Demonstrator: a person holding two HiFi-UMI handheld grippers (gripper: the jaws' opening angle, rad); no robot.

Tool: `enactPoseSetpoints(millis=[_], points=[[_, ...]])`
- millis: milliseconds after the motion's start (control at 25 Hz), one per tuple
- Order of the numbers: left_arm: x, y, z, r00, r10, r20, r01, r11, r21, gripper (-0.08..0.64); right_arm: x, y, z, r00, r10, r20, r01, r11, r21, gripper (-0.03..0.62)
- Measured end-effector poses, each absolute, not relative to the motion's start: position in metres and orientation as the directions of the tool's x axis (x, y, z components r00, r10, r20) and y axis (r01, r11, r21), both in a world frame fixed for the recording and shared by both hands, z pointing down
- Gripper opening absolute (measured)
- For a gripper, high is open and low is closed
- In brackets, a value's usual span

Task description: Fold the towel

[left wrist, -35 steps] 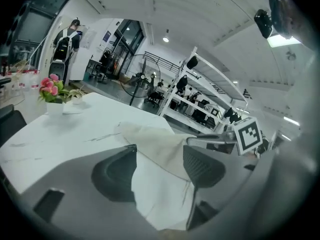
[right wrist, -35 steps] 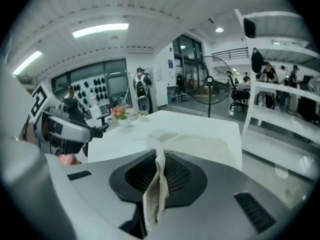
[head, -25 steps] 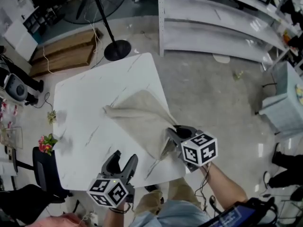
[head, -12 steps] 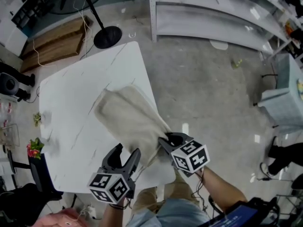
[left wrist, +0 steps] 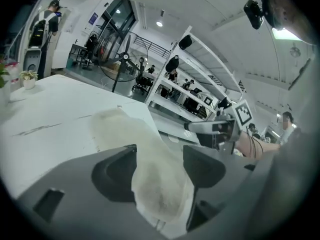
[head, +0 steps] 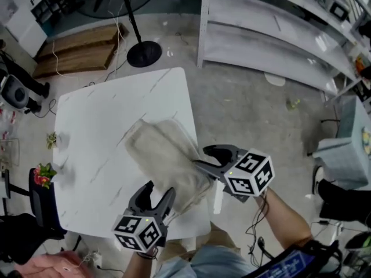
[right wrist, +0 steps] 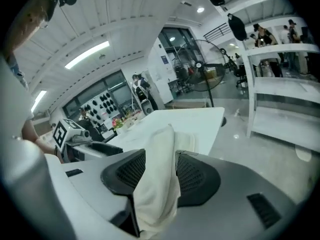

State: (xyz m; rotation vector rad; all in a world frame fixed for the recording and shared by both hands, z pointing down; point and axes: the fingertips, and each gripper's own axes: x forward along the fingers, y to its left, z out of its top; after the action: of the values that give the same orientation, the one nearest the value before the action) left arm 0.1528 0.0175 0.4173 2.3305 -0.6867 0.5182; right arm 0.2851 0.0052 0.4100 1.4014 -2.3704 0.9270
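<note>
The towel [head: 168, 161] lies on the white marbled tabletop [head: 98, 132] as a long, bunched strip. It runs slantwise from about the tabletop's middle down to its near right corner, where the person stands.

The right claw [head: 200, 157] hangs at the tabletop's right edge, close to that near corner. Its jaws are opening, with a thick fold of the towel [right wrist: 159, 179] standing up between them. In the right gripper view the cloth fills the gap of the right claw [right wrist: 160, 159] and droops out below the jaws, while the rest of the strip stretches away across the tabletop [right wrist: 200, 119].

The left claw [head: 155, 197] sits over the tabletop's near edge with its jaws wide apart. The near end of the towel [left wrist: 150, 174] lies between them, close against the left jaw, with a clear gap beside the right one, so nothing is pinched. Both claws are at the same end of the strip, near that corner of the tabletop.
</note>
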Motion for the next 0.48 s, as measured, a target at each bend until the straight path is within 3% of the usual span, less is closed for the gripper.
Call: enactPoseSetpoints(millis=[240, 480], points=[[0.137, 0.01, 0.413, 0.753, -0.408, 0.517, -0.65, -0.587, 0.482, 0.296, 0.26, -0.105, 0.414, -0.645, -0.557, 0.523, -0.761, 0.537, -0.364, 0.193], [0.121, -0.002, 0.423, 0.706, -0.47, 0.53, -0.707, -0.506, 0.494, 0.296, 0.225, -0.177, 0.448, -0.724, -0.39, 0.57, -0.661, 0.627, -0.411, 0.199]])
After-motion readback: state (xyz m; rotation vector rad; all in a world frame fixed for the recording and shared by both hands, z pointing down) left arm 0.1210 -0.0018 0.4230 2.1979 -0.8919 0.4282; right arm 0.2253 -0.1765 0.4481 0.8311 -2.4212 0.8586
